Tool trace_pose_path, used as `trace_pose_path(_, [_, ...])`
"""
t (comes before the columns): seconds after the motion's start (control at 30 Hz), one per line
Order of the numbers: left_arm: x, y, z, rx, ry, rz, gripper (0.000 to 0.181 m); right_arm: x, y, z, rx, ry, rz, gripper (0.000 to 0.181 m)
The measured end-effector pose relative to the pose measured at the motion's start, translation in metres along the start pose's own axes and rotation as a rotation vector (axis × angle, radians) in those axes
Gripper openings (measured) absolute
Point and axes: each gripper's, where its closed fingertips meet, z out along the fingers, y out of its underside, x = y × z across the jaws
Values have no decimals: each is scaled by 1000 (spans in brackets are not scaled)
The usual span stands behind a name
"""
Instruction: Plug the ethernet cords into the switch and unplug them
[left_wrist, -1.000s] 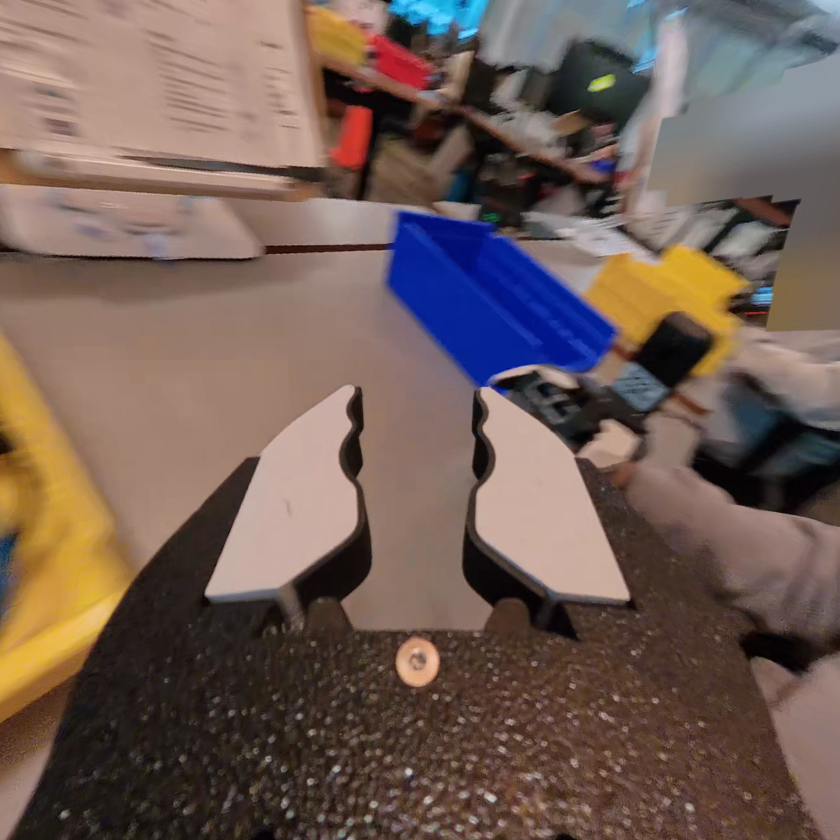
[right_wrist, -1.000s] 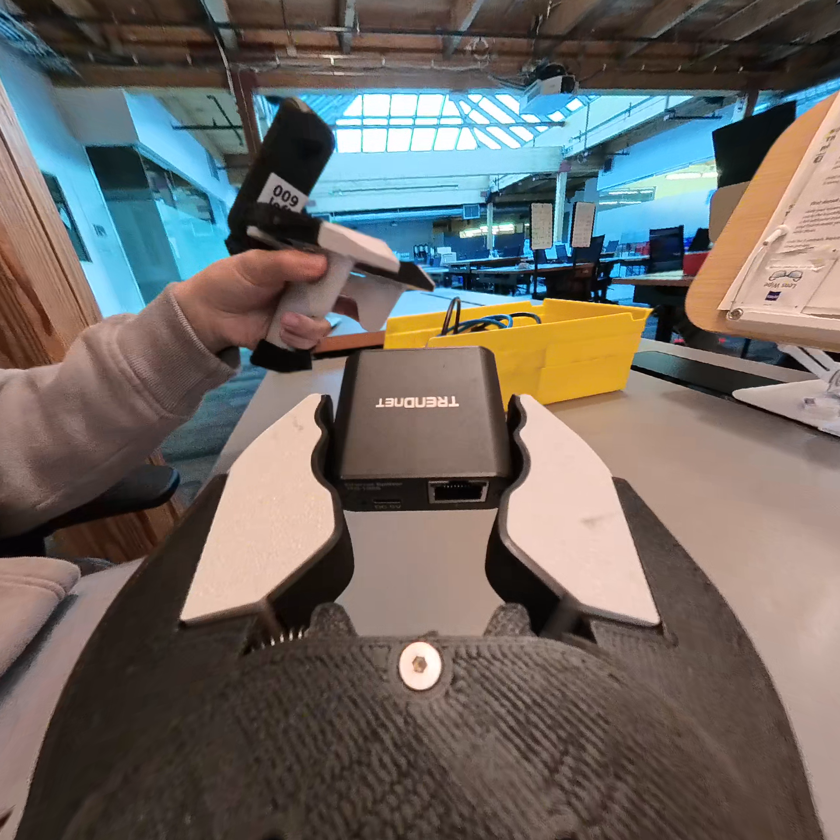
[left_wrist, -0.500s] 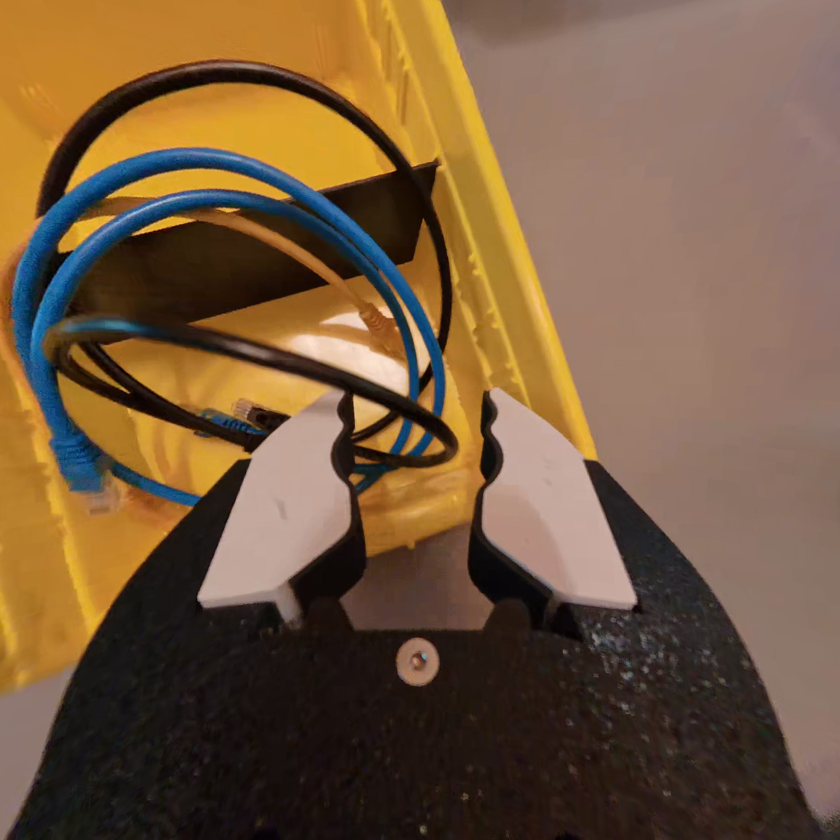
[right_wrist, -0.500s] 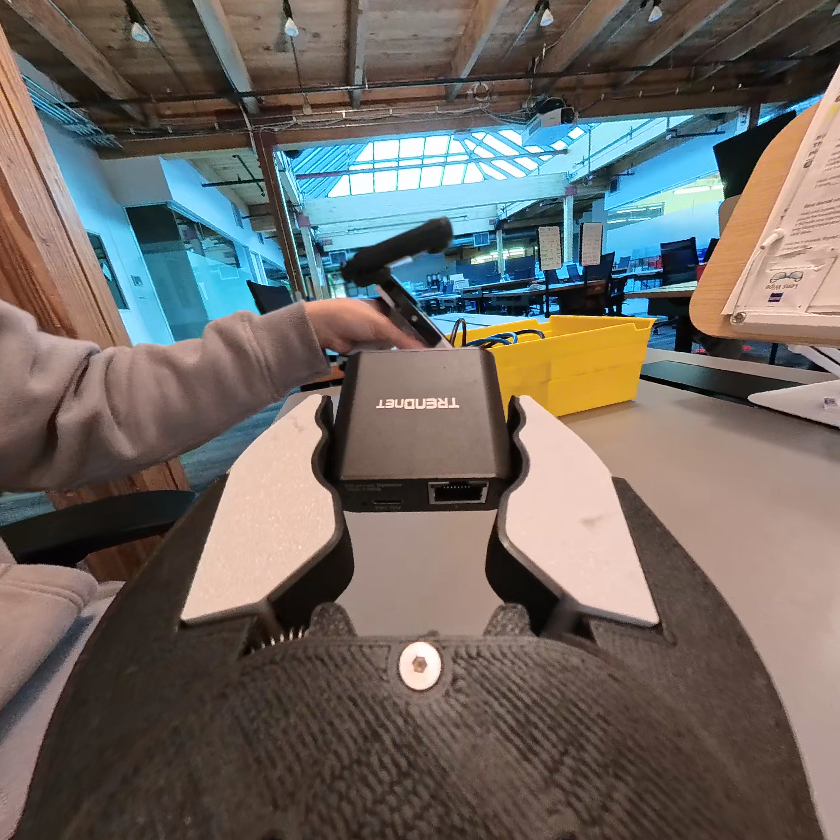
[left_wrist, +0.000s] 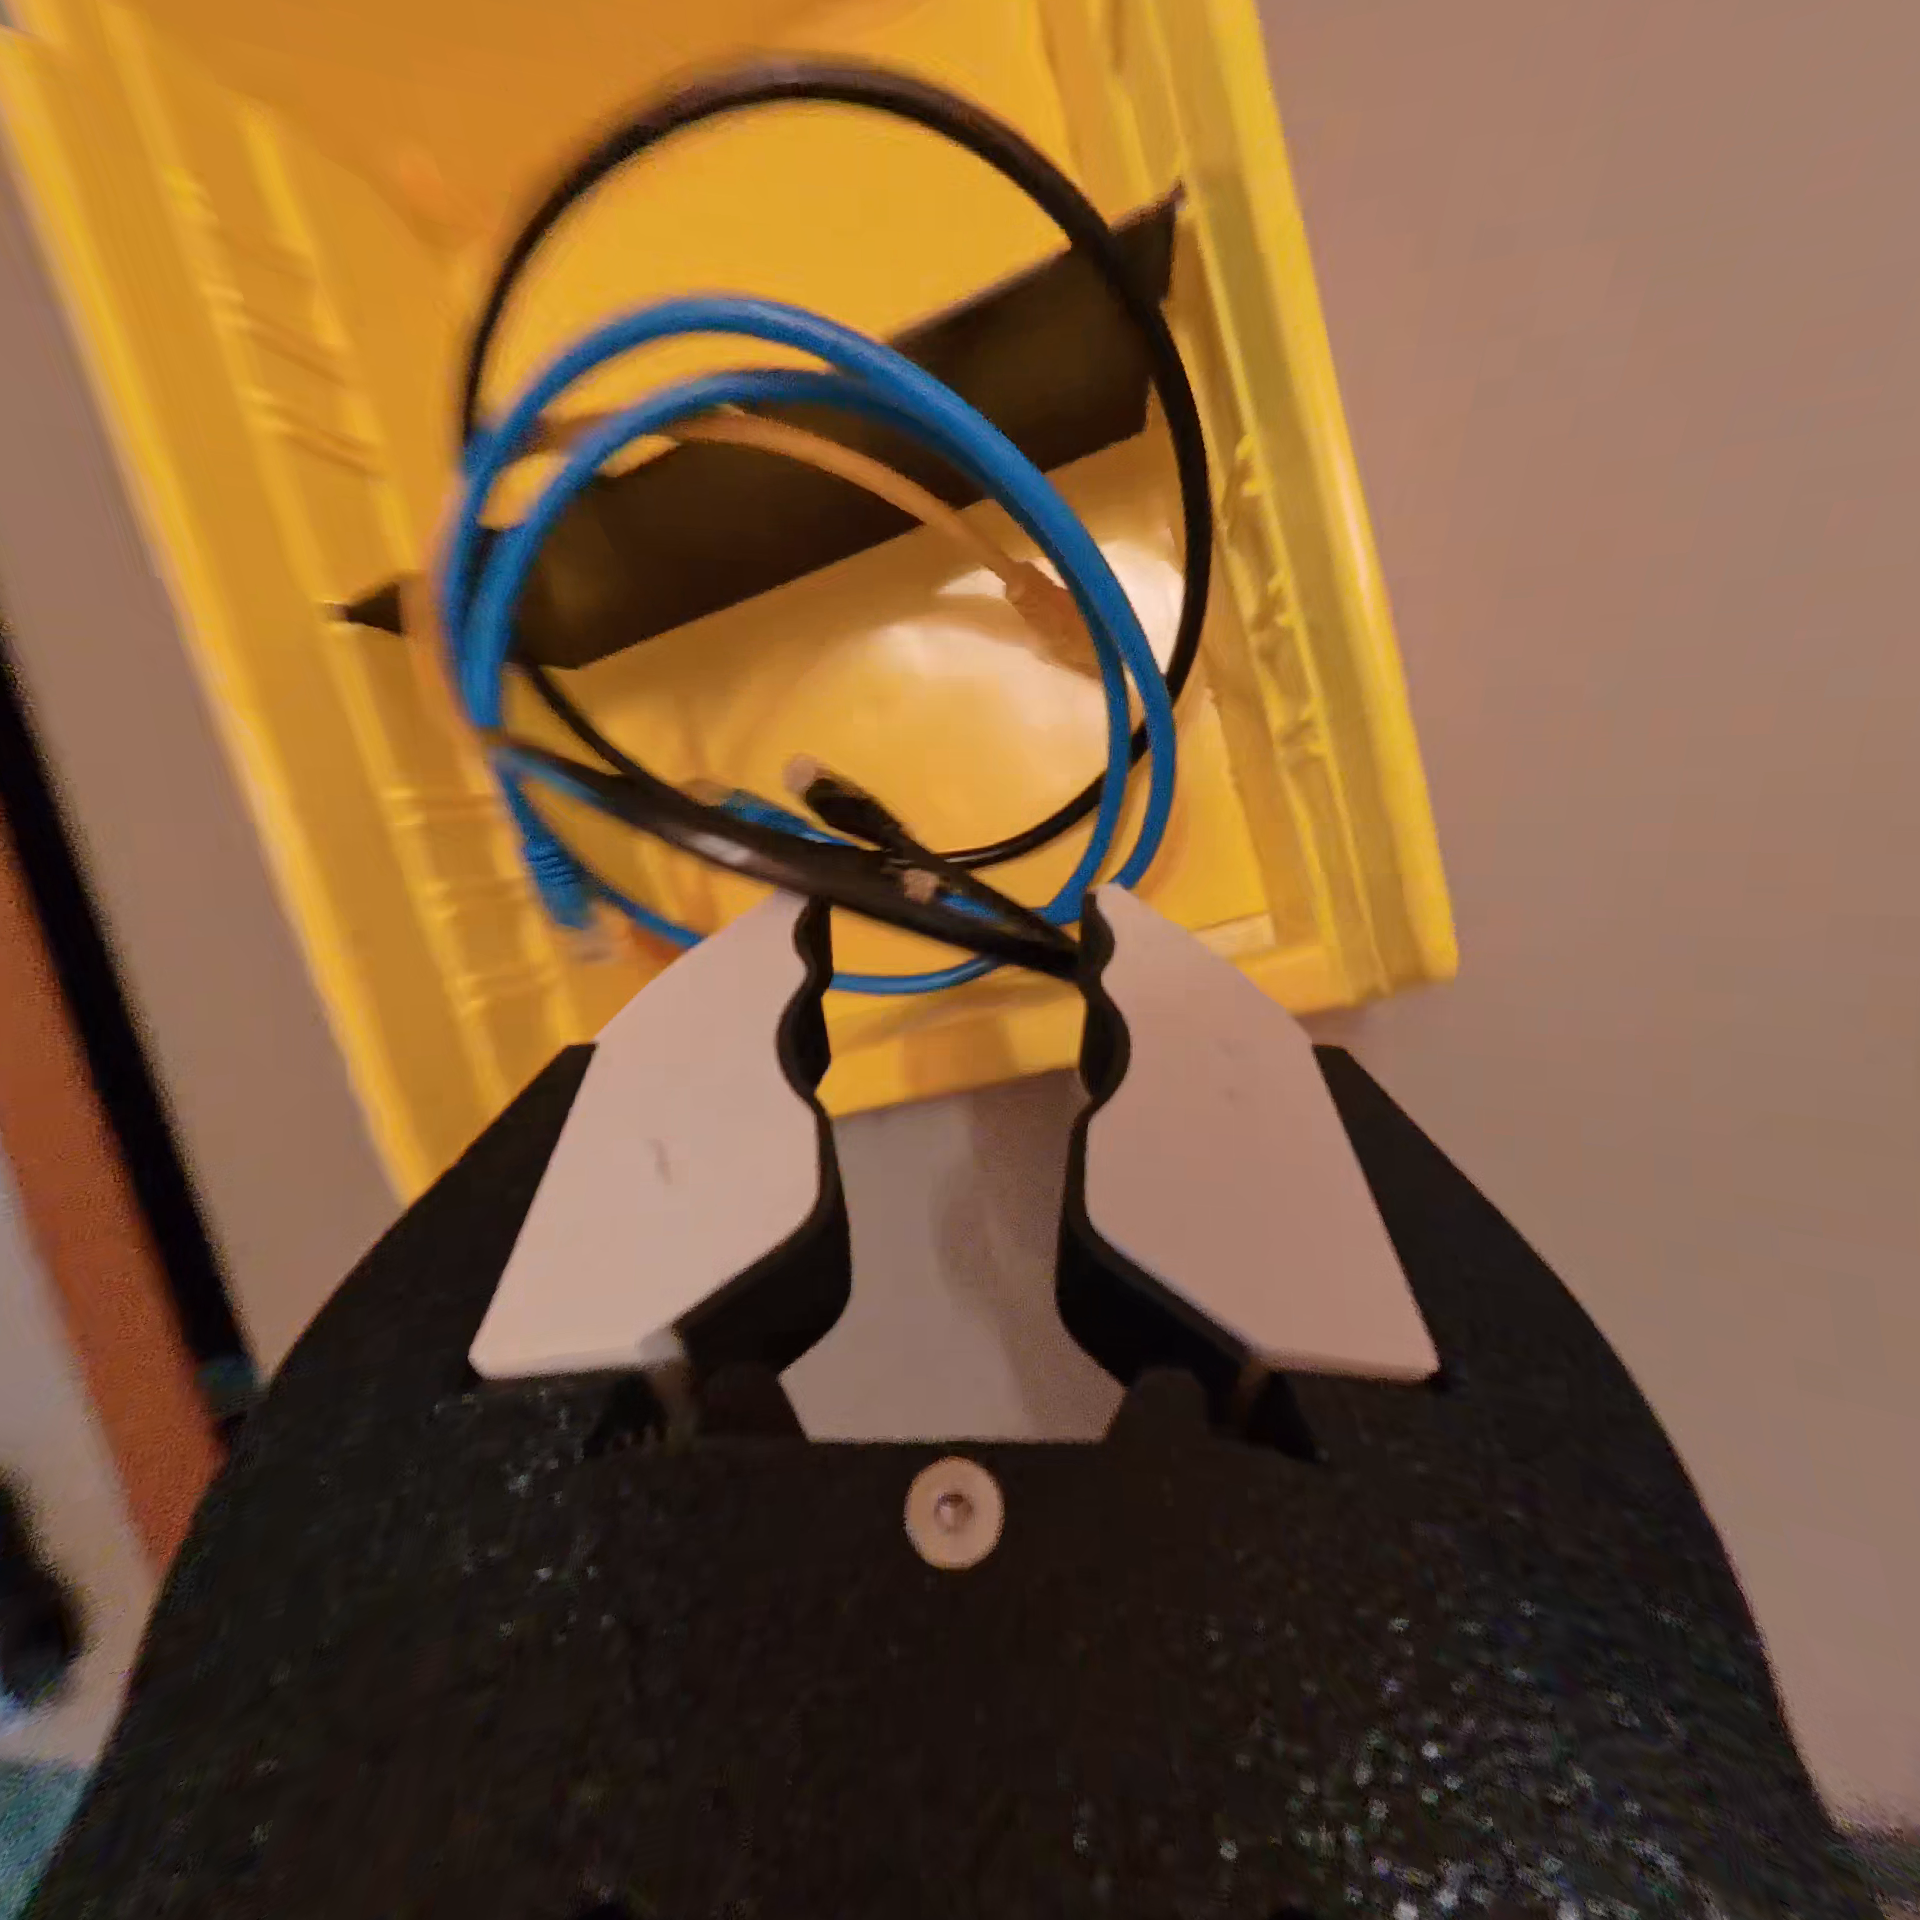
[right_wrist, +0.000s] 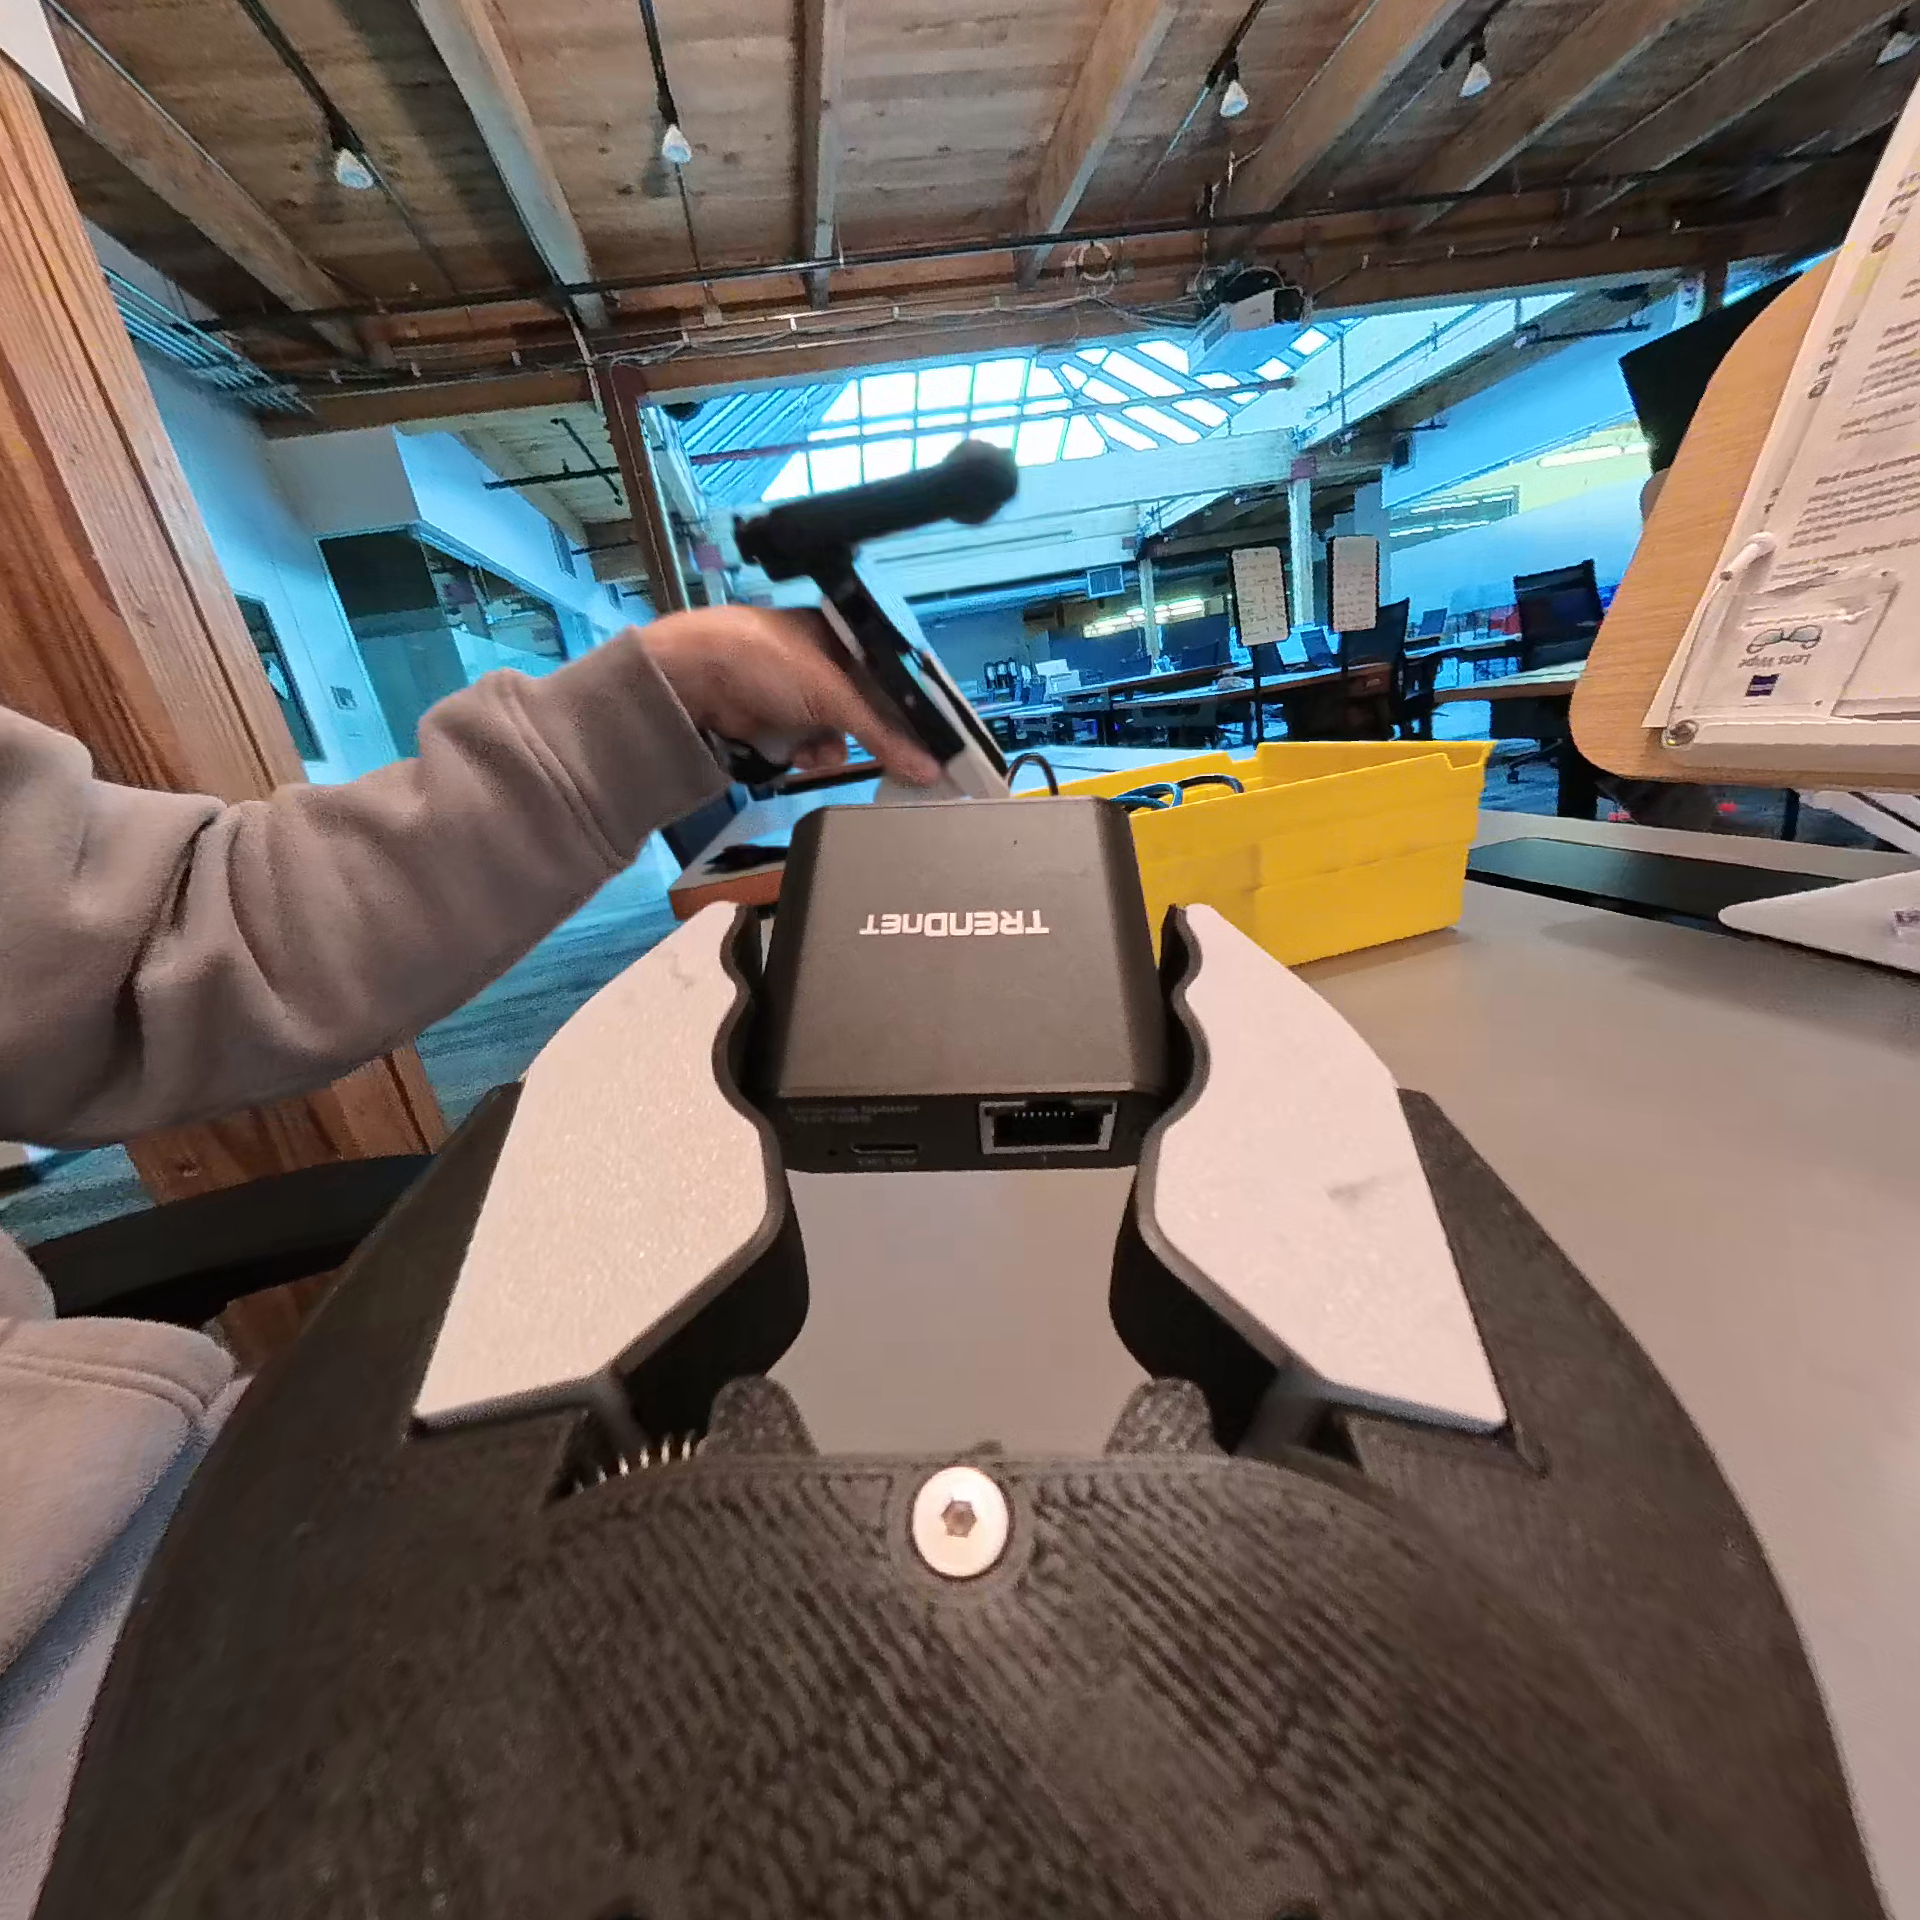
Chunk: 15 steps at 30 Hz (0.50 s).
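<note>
In the left wrist view my left gripper (left_wrist: 945, 914) is open and points down into a yellow bin (left_wrist: 1340, 727). The bin holds coiled ethernet cords: a blue cord (left_wrist: 1039, 468), a black cord (left_wrist: 1184, 436) and a beige cord (left_wrist: 935, 509). A black plug (left_wrist: 847, 808) lies just beyond the fingertips, and black cord runs across the gap between them. My right gripper (right_wrist: 961, 914) is shut on a black switch (right_wrist: 956, 997), held level above the table with its ethernet port (right_wrist: 1047, 1125) facing the camera. The left gripper (right_wrist: 894, 665) also shows there, over the bin (right_wrist: 1351, 842).
A grey table (right_wrist: 1610, 1091) carries the bin. A wooden document stand with papers (right_wrist: 1766, 540) stands at the right. A wooden post (right_wrist: 94, 540) and a black chair arm (right_wrist: 208, 1236) are on the left. A person's grey sleeve (right_wrist: 364, 883) reaches across. There is about 30 cm between the tips of the two grippers.
My left gripper swung from facing across the table to pointing down into the yellow bin, then moved closer to the cords. My right gripper kept hold of the switch, nearly still.
</note>
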Motion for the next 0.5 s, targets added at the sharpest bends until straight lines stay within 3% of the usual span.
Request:
trace_pose_path(0.03, [-4, -5, -15, 29, -19, 1, 42, 1, 0, 0, 4, 0, 6, 74])
trace_pose_path(0.1, [-1, -25, -38, 111, 14, -24, 43, 1, -1, -1, 8, -4, 14, 74])
trace_pose_path(0.2, [26, -65, -47, 269, 193, -47, 45, 0, 0, 0, 2, -10, 15, 74])
trace_pose_path(0.37, [18, -73, 15, 74, 241, -205, 56, 0, -1, -1, 7, -11, 10, 74])
trace_pose_path(0.5, [-1, -75, 44, -12, 172, -266, 26, 1, -2, -2, 18, -11, 18, 74])
